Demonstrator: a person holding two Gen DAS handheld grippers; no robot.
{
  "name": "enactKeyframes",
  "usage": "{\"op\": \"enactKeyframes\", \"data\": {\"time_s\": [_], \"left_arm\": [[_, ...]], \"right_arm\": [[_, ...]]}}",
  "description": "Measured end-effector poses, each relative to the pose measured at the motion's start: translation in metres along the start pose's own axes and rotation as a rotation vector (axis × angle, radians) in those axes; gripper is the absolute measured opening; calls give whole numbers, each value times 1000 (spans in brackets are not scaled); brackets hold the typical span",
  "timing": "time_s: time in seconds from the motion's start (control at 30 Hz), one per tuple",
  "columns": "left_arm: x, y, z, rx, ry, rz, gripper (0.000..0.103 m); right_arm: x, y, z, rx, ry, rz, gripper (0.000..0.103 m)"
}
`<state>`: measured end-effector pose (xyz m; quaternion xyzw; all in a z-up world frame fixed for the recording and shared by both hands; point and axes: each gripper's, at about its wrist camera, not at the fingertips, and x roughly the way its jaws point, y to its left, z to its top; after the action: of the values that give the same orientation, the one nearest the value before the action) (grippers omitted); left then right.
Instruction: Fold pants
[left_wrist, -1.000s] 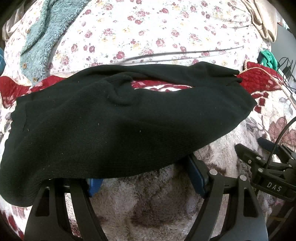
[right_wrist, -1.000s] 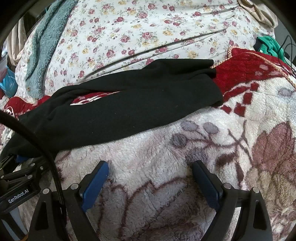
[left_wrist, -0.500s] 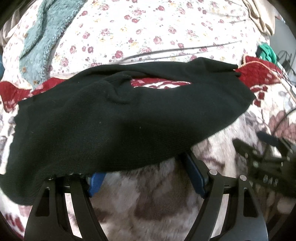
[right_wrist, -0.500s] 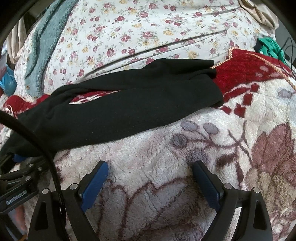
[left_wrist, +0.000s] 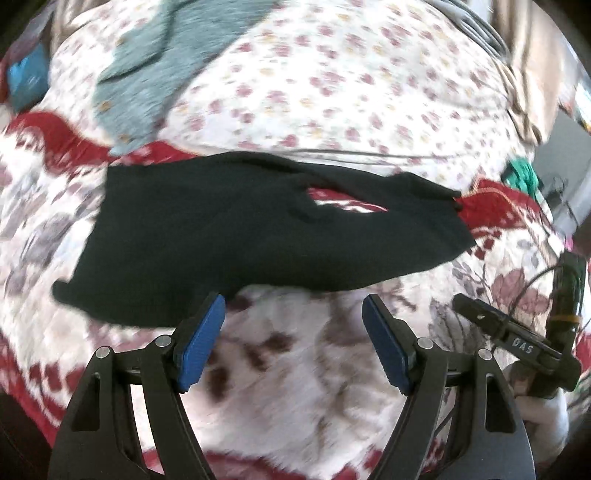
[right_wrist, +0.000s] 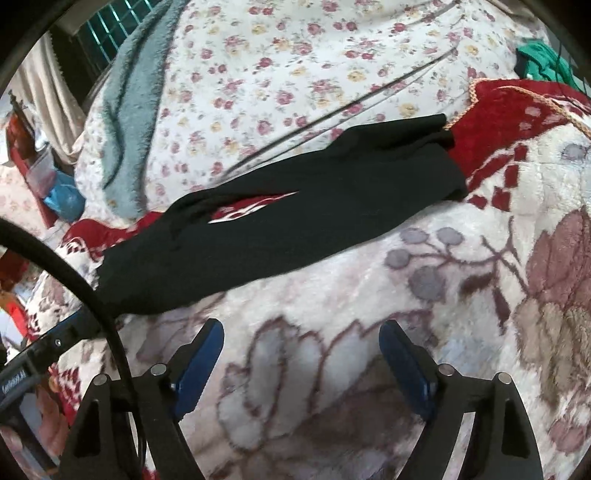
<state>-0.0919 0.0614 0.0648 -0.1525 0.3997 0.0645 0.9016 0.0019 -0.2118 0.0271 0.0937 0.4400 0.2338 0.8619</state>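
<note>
The black pants (left_wrist: 236, 236) lie flat across the plush blanket, legs pointing right, with a slit of red blanket showing between the legs. They also show in the right wrist view (right_wrist: 295, 218). My left gripper (left_wrist: 293, 325) is open and empty, just in front of the pants' near edge. My right gripper (right_wrist: 301, 350) is open and empty, over bare blanket short of the pants. The right gripper's body (left_wrist: 517, 339) shows at the right of the left wrist view.
The cream and red plush blanket (right_wrist: 443, 295) covers the bed. Behind it is a floral sheet (right_wrist: 295, 55) with a teal fleece garment (right_wrist: 129, 110) at the left. A green cloth (right_wrist: 543, 59) lies at the far right. A black cable (right_wrist: 92, 280) crosses the right view.
My left gripper has pulled back and up; the pants that draped over its fingertips now lie flat on the blanket, free of it. My right gripper also drew back slightly.
</note>
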Motion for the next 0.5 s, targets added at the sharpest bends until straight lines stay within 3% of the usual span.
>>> {"op": "enactKeyframes", "data": {"time_s": [0.27, 0.5], "left_arm": [[-2, 45, -11, -124, 17, 109, 78], [2, 62, -14, -171, 29, 113, 78]], "right_arm": [[1, 4, -2, 56, 6, 86, 78], [8, 6, -4, 59, 22, 99, 78]]}}
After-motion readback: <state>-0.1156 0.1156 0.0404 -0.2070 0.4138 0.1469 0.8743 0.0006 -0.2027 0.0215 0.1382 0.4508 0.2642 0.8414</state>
